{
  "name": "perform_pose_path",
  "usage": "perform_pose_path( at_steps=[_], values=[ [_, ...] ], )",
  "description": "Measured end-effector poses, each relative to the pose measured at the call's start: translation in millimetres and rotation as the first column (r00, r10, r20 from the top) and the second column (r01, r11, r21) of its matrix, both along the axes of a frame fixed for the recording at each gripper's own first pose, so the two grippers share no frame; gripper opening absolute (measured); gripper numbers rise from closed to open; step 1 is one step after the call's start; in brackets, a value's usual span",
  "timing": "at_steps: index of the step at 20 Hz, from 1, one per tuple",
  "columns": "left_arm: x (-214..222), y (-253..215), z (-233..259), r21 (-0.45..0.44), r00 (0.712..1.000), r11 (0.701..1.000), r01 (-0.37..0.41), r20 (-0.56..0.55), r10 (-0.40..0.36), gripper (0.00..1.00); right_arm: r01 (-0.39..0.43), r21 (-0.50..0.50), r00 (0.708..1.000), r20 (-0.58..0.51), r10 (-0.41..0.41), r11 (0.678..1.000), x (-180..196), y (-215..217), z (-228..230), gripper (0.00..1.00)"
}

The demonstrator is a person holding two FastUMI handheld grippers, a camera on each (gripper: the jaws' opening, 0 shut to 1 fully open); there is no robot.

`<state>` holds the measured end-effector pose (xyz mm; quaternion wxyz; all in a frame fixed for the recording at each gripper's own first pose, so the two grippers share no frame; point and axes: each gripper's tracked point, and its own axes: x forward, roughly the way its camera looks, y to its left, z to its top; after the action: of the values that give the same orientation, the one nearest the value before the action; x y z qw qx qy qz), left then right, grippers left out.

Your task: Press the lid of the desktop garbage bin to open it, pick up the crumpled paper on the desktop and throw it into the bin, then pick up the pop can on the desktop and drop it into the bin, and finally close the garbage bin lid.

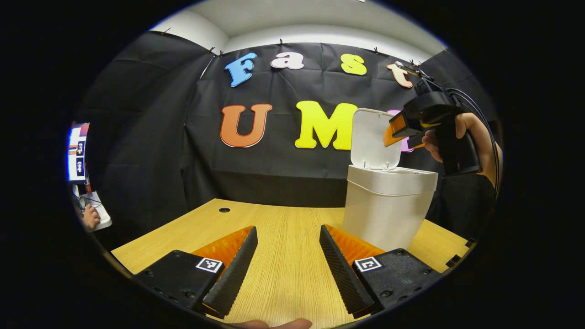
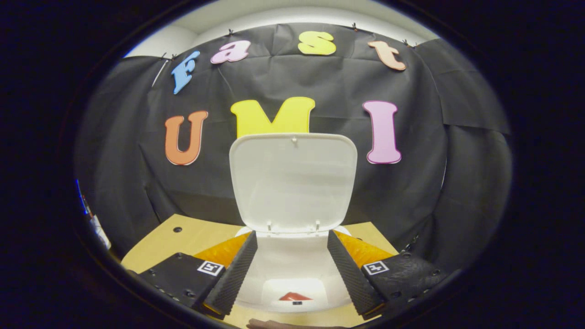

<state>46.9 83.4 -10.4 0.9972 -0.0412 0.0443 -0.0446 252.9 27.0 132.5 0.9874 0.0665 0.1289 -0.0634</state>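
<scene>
The bin (image 1: pixel 388 205) stands at right of the frame, lid (image 2: pixel 292 180) upright. Both the right gripper (image 2: pixel 292 269) above it and left gripper (image 1: pixel 288 269) gape empty. That light, stiff lid should tip shut from its top edge.

white plastic garbage bin (image 1: pixel 386 205): smooth, matt
light wooden desktop (image 1: pixel 288 256): fine straight grain, satin
gripper fingers (image 2: pixel 237 274): ribbed, matt

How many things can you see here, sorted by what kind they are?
Bins: 1, white bin with its lid standing open.
Grippers: 2, left gripper low over the table, right gripper above the bin's mouth.
Tables: 1, wooden table.
Total: 4 things.
</scene>
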Motion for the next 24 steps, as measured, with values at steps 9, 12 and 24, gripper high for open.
perform_pose_path(
  at_steps=[9, 12, 24],
  values=[
    [2.6, 35.9, 8.3, -0.011, 0.997, 0.997, -0.075, 0.006, 0.075, 0.89, 0.029, -0.034, 0.967, 0.256, -0.019, 0.999, 25.3, 5.2, 131.1, 0.93],
    [6.7, 36.6, 4.8, -0.012, 0.998, 0.998, -0.059, -0.007, 0.059, 0.9, 0.056, -0.041, 0.963, 0.268, -0.043, 0.998, 71.8, 5.7, 143.7, 0.93],
    [17.7, 49.1, -13.7, -0.006, 0.994, 0.996, -0.092, -0.052, 0.091, 0.9, 0.184, -0.018, 0.967, 0.18, -0.178, 0.983, 101.0, -11.3, 108.7, 0.96]
  ],
)
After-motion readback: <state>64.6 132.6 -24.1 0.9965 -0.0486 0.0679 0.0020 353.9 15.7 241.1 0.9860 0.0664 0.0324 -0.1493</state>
